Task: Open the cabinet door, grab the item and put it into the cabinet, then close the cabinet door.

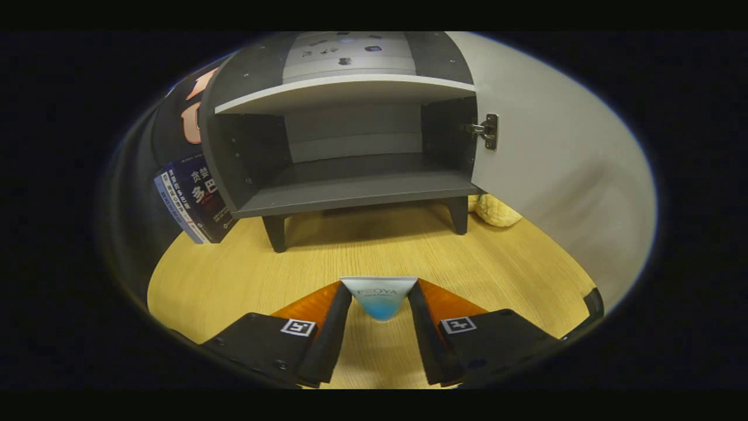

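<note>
The gripper (379, 307) has its two fingers clamped on a small white-and-blue tube (379, 297), which sits between the fingertips, so the item is carried and ready for placing. The cabinet (345, 140) stands ahead on the wooden table (234, 275) with its door (555, 175) swung wide to the right, leaving the lower compartment free to receive the tube. The fingers hide the tube's lower part, so its full shape is unclear. Behind the door's bottom edge a yellow, bumpy thing (497, 211), perhaps a toy fruit, is half covered.

yellow object (497, 211) half hidden behind door (561, 175), books (196, 199) partly hidden
</note>
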A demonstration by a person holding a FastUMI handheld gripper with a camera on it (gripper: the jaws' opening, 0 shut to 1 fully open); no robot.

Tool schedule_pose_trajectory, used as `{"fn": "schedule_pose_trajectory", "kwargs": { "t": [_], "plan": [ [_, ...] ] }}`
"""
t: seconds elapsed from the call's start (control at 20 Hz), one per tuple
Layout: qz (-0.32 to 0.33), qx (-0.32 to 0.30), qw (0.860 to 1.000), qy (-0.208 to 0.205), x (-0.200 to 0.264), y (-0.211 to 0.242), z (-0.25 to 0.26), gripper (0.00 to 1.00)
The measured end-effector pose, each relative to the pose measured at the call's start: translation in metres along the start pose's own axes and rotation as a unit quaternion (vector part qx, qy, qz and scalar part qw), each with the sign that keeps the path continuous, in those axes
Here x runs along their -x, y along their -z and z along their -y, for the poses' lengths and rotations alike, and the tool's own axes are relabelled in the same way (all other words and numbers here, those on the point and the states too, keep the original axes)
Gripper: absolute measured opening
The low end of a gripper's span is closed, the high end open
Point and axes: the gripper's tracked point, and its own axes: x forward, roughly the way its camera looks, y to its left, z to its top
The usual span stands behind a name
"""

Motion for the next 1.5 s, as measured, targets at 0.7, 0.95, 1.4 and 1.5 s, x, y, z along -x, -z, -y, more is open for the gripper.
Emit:
{"fn": "schedule_pose_trajectory", "kwargs": {
  "t": [0.7,0.95,1.4,1.5],
  "plan": [
    [0.033,0.020,0.999,-0.032,0.109,-0.122,-0.036,0.62],
    [0.060,0.041,0.997,-0.038,0.146,-0.191,-0.049,0.62],
    [0.090,0.032,0.994,-0.051,0.157,-0.304,-0.061,0.62],
    [0.094,0.038,0.994,-0.049,0.152,-0.324,-0.062,0.62]
  ]
}}
